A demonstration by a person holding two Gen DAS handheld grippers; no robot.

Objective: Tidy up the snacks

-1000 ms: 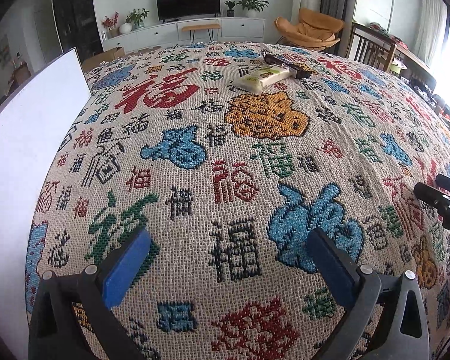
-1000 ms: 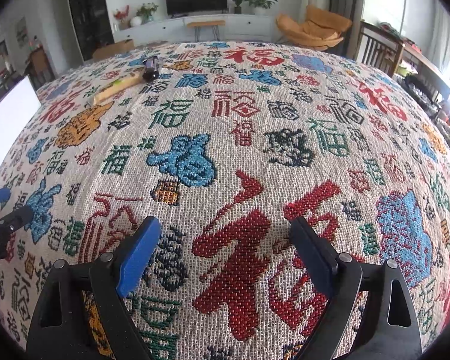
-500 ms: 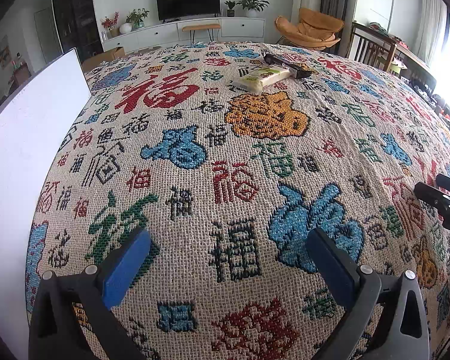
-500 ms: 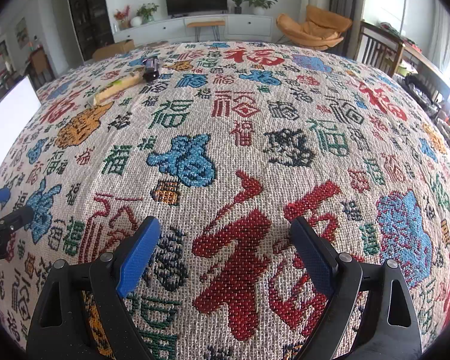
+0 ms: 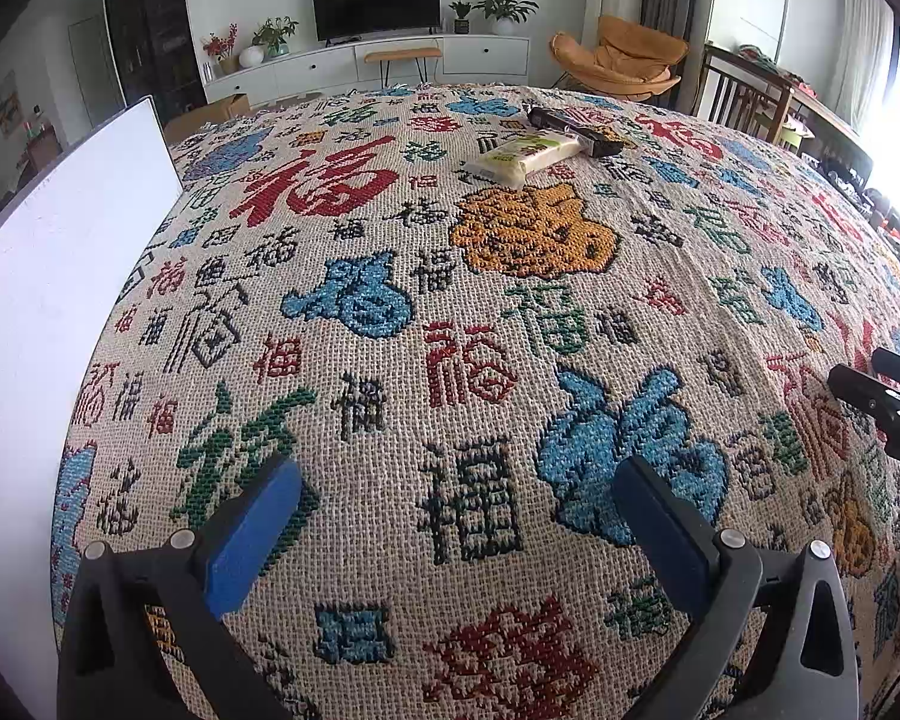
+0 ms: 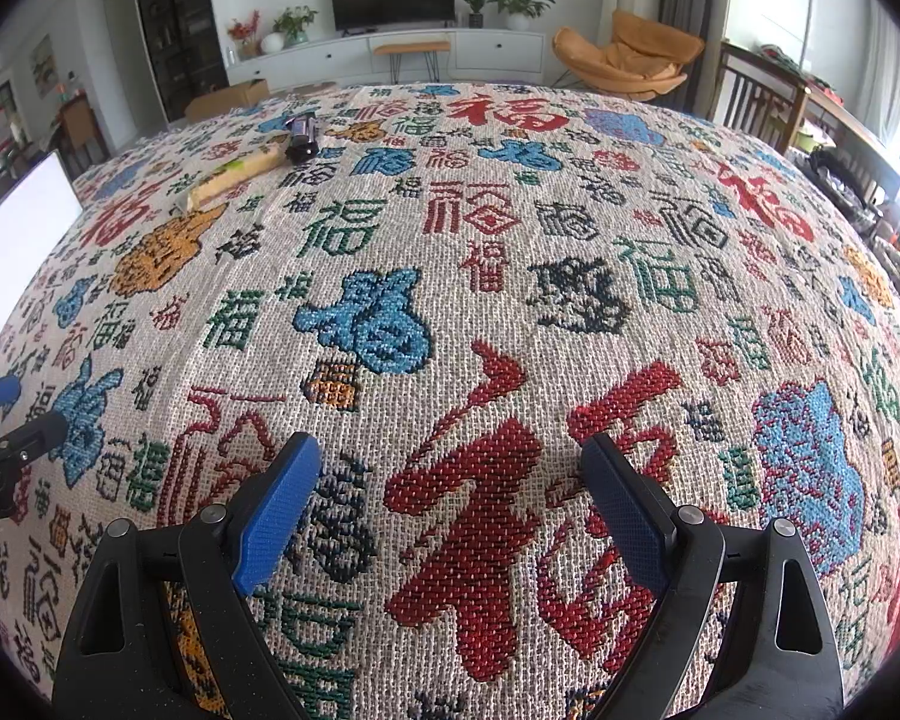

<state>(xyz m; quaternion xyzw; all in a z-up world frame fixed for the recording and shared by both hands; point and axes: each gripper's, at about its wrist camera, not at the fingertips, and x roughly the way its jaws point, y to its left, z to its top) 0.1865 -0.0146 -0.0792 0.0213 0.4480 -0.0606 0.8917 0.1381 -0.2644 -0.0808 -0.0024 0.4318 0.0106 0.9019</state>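
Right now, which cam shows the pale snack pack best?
Left wrist. The pale snack pack lies nearer the frame's middle there, its broad top face and green print visible, touching the dark snack pack behind it. The right wrist view shows it far off at upper left, foreshortened to a thin strip.

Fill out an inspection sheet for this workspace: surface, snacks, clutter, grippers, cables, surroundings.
Surface: woven tablecloth with coloured Chinese characters covers the table.
Job's things: pale yellow-green snack packet lies flat at the far side, next to a dark snack packet; whether they touch is unclear.
Clutter: white board along the left edge.
Grippers: left gripper open, fingers empty, above the cloth; right gripper open, empty.
Cables: nothing seen.
Surroundings: black television on a white cabinet, orange lounge chair, potted plants, wooden dining chairs at right.
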